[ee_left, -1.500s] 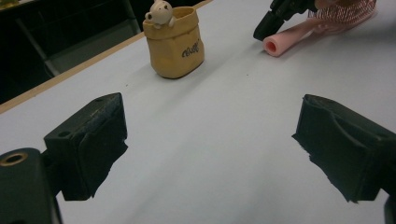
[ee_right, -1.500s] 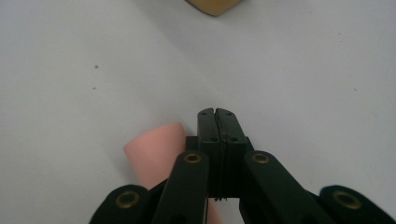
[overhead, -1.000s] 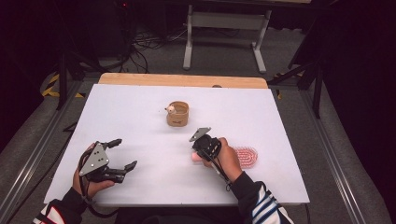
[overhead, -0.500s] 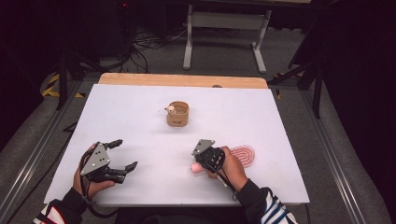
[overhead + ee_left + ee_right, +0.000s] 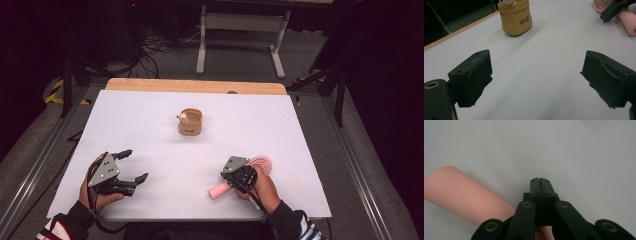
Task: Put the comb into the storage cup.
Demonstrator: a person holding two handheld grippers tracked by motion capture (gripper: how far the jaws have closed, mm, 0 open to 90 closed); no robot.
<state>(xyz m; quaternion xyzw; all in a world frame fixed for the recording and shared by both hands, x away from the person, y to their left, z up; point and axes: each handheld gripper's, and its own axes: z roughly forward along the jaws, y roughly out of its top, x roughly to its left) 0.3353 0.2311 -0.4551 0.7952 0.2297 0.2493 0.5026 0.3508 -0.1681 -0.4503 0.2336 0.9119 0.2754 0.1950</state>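
A pink hairbrush lies at the near right of the white table (image 5: pixel 150 115), its round bristled head (image 5: pixel 261 162) behind my right hand and its pink handle (image 5: pixel 218 191) sticking out to the left. My right gripper (image 5: pixel 231 184) points down at the table beside the handle. In the right gripper view its jaws (image 5: pixel 540 181) are pressed together with nothing between them, and the handle (image 5: pixel 466 195) lies just to their left. My left gripper (image 5: pixel 136 165) rests at the near left, wide open and holding nothing (image 5: pixel 537 72).
A small tan pouch (image 5: pixel 190 122) with a little pale figure (image 5: pixel 184 118) at its rim stands mid-table, toward the far side; the left gripper view has the pouch (image 5: pixel 516 17) ahead. A wooden strip (image 5: pixel 195 86) edges the far side.
My right gripper has moved toward the near edge. The brush handle has swung that way with it, while the brush head stayed put. The left gripper has not moved.
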